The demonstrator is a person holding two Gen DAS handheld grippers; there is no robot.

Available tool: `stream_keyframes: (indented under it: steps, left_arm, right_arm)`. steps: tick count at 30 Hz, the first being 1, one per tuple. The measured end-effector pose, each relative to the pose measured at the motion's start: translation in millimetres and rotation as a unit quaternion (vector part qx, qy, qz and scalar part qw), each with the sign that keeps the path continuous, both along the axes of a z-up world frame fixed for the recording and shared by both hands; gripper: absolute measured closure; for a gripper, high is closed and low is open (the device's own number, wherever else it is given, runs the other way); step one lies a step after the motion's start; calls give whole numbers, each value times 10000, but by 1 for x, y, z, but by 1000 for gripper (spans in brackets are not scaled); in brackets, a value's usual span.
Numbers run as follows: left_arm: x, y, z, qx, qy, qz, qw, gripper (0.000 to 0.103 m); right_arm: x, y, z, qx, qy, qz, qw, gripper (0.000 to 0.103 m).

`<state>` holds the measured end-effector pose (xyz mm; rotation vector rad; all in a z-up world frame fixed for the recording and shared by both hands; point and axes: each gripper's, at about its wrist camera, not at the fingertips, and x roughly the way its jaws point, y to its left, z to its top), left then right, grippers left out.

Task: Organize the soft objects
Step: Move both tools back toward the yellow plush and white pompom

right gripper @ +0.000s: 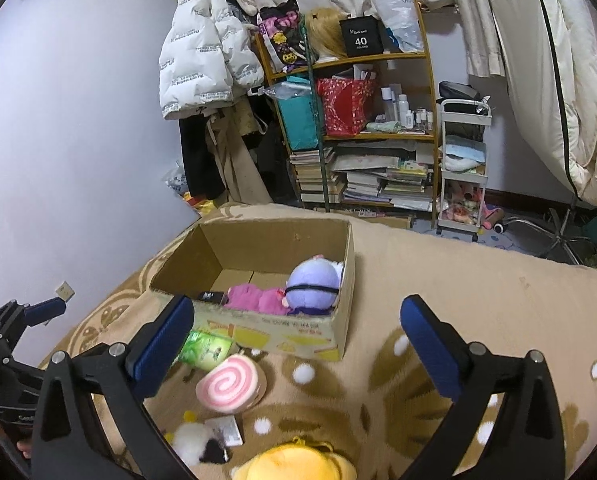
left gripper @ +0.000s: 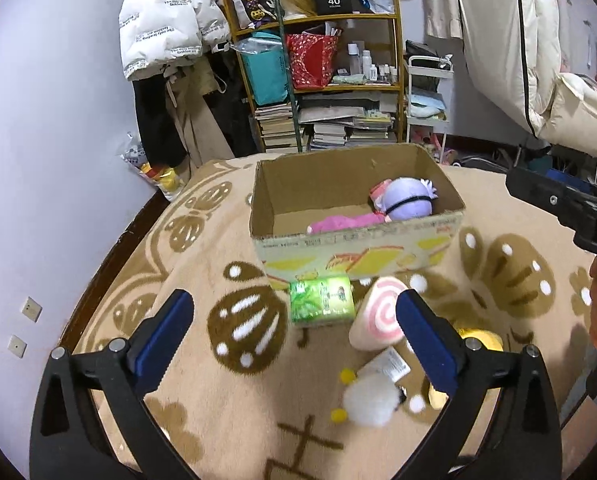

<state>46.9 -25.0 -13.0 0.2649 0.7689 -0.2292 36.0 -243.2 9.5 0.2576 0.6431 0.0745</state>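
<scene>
An open cardboard box (left gripper: 358, 250) (right gripper: 338, 276) stands on the beige blanket. A plush doll with a lilac head and pink body (left gripper: 408, 202) (right gripper: 310, 284) lies inside it. In front of the box lie a green tissue pack (left gripper: 322, 300) (right gripper: 206, 348), a pink swirl-roll plush (left gripper: 378, 316) (right gripper: 230, 384), a white fluffy toy with yellow pompoms (left gripper: 368, 400) (right gripper: 190, 438) and a yellow plush (left gripper: 482, 340) (right gripper: 298, 462). My left gripper (left gripper: 294, 340) is open and empty above the blanket, left of these items. My right gripper (right gripper: 298, 344) is open and empty above them.
A wall (left gripper: 50, 160) runs along the blanket's left side. Behind the box stand a cluttered wooden shelf (left gripper: 322, 80) with books, a white cart (right gripper: 462, 168) and hanging coats (right gripper: 202, 48). The right gripper's body (left gripper: 570, 208) shows at the left view's right edge.
</scene>
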Motion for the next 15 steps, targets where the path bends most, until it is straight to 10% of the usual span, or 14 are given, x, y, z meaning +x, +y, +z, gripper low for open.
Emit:
stream_keyframes:
  steps: [15]
  left_arm:
    - [-3, 1, -28, 19, 723, -27, 9974, 3]
  right_arm:
    - [-26, 16, -21, 37, 774, 139, 9969, 0]
